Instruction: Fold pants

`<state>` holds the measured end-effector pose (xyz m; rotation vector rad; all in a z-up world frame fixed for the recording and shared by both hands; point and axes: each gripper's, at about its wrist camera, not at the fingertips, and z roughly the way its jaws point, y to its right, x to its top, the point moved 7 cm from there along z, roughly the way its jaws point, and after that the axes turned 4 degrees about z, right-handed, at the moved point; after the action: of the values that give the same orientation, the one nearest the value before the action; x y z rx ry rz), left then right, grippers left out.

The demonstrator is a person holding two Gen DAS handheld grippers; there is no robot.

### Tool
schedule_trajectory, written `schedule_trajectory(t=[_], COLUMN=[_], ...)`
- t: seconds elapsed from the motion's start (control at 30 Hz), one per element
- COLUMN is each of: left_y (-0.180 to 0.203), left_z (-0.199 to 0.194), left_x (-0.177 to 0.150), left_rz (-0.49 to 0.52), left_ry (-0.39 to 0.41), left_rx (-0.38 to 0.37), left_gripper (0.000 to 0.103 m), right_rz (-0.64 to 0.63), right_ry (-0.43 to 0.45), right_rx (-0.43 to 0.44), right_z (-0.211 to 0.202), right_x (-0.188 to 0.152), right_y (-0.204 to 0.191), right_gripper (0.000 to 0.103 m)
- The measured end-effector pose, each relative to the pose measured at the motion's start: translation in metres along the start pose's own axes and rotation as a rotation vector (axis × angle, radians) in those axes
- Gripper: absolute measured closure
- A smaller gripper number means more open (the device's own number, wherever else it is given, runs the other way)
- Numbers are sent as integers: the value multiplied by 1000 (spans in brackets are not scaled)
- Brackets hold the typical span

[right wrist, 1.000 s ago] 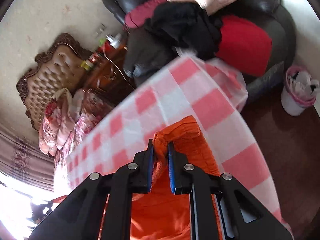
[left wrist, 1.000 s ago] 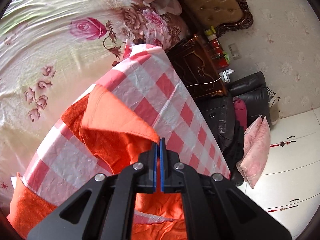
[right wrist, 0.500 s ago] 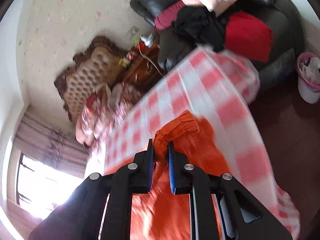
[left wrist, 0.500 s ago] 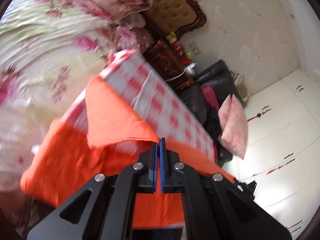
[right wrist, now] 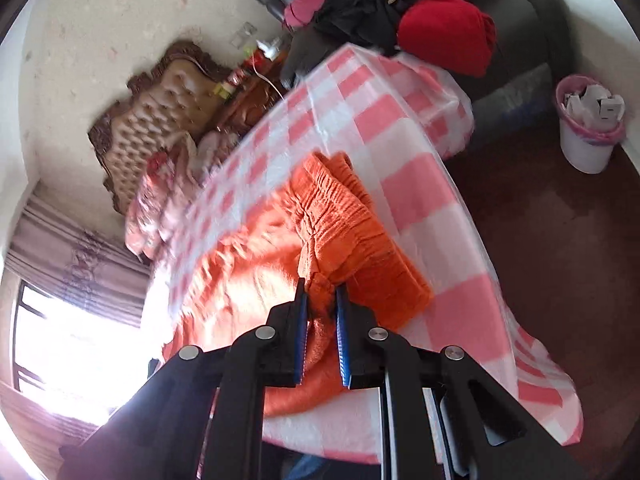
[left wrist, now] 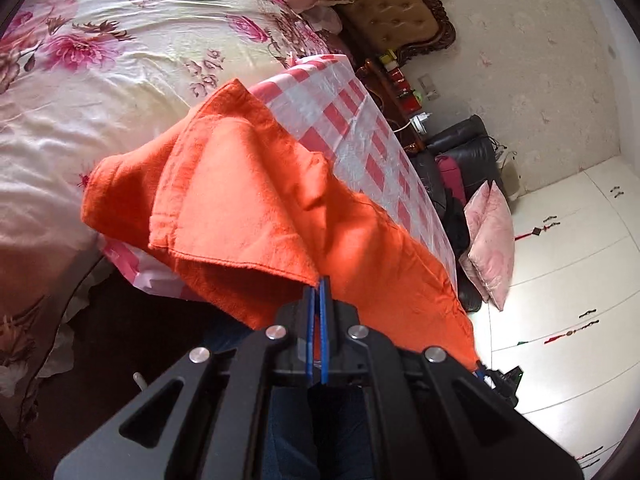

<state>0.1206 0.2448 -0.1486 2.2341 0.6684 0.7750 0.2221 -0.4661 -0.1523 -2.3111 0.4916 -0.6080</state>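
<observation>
Orange pants [left wrist: 248, 208] lie spread over a table with a pink-and-white checked cloth [left wrist: 352, 120]. My left gripper [left wrist: 319, 280] is shut on a hem corner of one pant leg, which hangs folded over at the table's near edge. In the right wrist view the gathered elastic waistband [right wrist: 340, 216] of the orange pants [right wrist: 248, 272] bunches up on the checked cloth [right wrist: 420, 184]. My right gripper [right wrist: 320, 288] is shut on a fold of that waistband. The other gripper's blue tip peeks out at the pants' far corner [left wrist: 482, 372].
A bed with a floral sheet [left wrist: 100, 60] lies beside the table, with a tufted headboard [left wrist: 396, 16] behind. A dark sofa piled with clothes [right wrist: 380, 12] and a red cushion [right wrist: 448, 32] stands past the table. A bin [right wrist: 588, 128] is on the brown floor.
Both grippers have pulled back toward the table's near edge, dragging the pants with them. More orange cloth now covers the checked cloth, and the leg hem hangs over the edge.
</observation>
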Motion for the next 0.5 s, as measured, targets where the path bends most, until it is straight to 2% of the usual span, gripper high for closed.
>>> schedule_trajectory(t=[0.13, 0.3, 0.4, 0.5], left_y=[-17, -4, -16, -33], left_z=[0, -24, -10, -4], left_x=[-3, 2, -3, -14], left_rz=[-74, -24, -55, -81], left_ry=[-15, 42, -14, -29], left_rx=[6, 0, 19, 53], left_gripper=[102, 102, 102, 102], right_rz=[48, 12, 0, -17], right_ry=[-70, -37, -70, -36], right_rx=[-46, -9, -130, -156], right_z=[17, -2, 16, 10], right_x=[-15, -20, -24, -31], right_y=[25, 9, 23, 21], right_gripper=[90, 90, 90, 90])
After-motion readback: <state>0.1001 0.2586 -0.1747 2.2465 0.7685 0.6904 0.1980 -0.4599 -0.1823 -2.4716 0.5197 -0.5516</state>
